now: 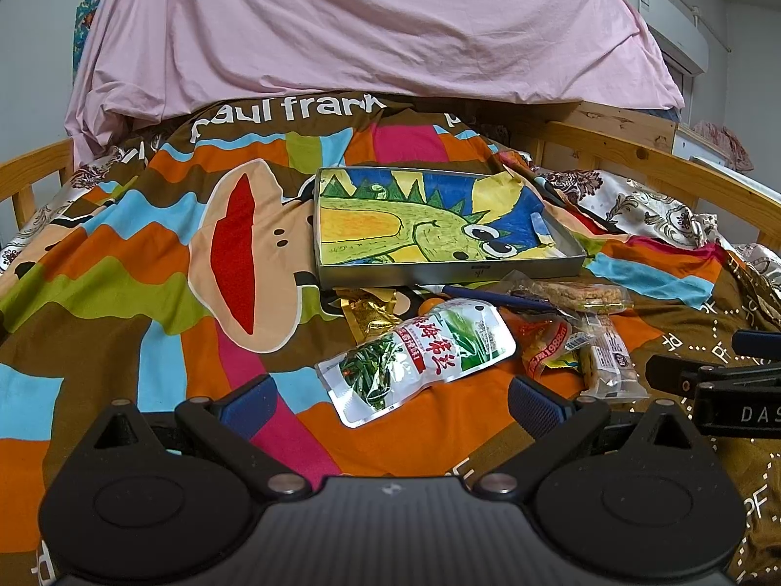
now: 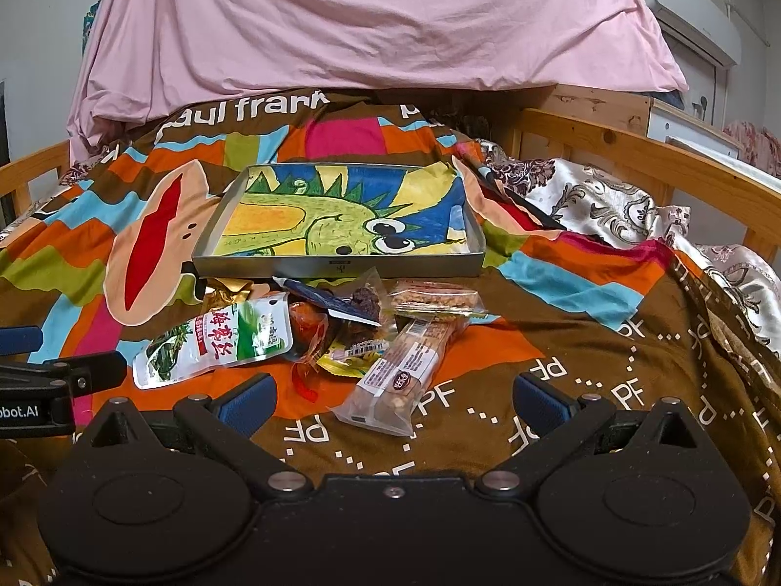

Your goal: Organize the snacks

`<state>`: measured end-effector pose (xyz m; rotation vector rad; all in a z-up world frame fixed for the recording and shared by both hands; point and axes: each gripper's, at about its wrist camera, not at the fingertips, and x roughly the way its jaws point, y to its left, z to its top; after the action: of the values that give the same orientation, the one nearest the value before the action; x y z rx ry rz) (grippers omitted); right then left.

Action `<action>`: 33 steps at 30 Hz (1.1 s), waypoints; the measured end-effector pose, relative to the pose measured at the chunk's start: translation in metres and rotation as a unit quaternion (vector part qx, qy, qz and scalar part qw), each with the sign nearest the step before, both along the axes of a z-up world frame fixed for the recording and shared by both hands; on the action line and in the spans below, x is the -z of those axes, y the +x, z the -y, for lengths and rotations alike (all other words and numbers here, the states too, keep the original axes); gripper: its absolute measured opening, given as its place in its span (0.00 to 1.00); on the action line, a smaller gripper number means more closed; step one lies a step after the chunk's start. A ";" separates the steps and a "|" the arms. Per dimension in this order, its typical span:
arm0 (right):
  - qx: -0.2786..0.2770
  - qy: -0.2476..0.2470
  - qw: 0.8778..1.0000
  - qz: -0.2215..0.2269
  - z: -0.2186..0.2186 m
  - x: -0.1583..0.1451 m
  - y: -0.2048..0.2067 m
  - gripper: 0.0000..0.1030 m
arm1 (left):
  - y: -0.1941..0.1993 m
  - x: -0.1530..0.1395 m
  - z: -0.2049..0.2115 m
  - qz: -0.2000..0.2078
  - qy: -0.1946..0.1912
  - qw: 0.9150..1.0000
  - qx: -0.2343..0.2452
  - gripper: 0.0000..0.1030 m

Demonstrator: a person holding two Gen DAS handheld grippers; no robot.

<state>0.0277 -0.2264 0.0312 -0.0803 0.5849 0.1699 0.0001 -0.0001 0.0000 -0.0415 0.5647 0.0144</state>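
A pile of snack packets lies on the bedspread in front of a shallow grey tin tray [image 1: 561,268] [image 2: 337,266] lined with a dinosaur drawing. The nearest packet is a green-and-white pouch [image 1: 420,356] [image 2: 215,342]. Beside it lie a long nut bar in a clear wrapper [image 2: 400,376] [image 1: 610,356], a second nut bar [image 2: 434,298] [image 1: 576,293], a red packet [image 1: 542,342], a gold packet [image 1: 371,317] and a dark-blue one [image 2: 322,300]. My left gripper [image 1: 390,403] is open just short of the pouch. My right gripper [image 2: 393,405] is open just short of the long bar.
The colourful monkey-print bedspread [image 1: 195,254] covers the bed. A pink sheet [image 1: 371,24] is heaped behind the tray. Wooden bed rails [image 2: 634,151] run along both sides. Each gripper shows at the edge of the other's view.
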 end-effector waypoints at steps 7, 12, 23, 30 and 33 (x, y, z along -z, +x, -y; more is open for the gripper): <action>0.000 0.000 1.000 -0.002 0.000 0.001 0.001 1.00 | 0.000 0.000 0.000 0.000 0.000 1.000 0.000 1.00; 0.000 0.000 1.000 -0.002 0.000 0.000 0.001 1.00 | 0.000 0.000 0.000 0.000 0.000 1.000 0.000 1.00; 0.008 -0.002 1.000 0.001 0.000 0.001 0.001 1.00 | -0.001 0.002 -0.004 0.000 -0.007 1.000 0.001 1.00; 0.007 -0.001 1.000 0.006 0.000 0.000 0.003 1.00 | 0.004 0.004 -0.003 -0.014 -0.018 1.000 0.007 1.00; 0.005 0.000 1.000 0.004 0.001 0.000 0.007 1.00 | 0.006 0.004 -0.004 -0.022 -0.029 0.999 0.014 1.00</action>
<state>0.0350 -0.2272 0.0317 -0.0782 0.5767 0.1602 0.0063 0.0040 -0.0044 -0.0894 0.6097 -0.0286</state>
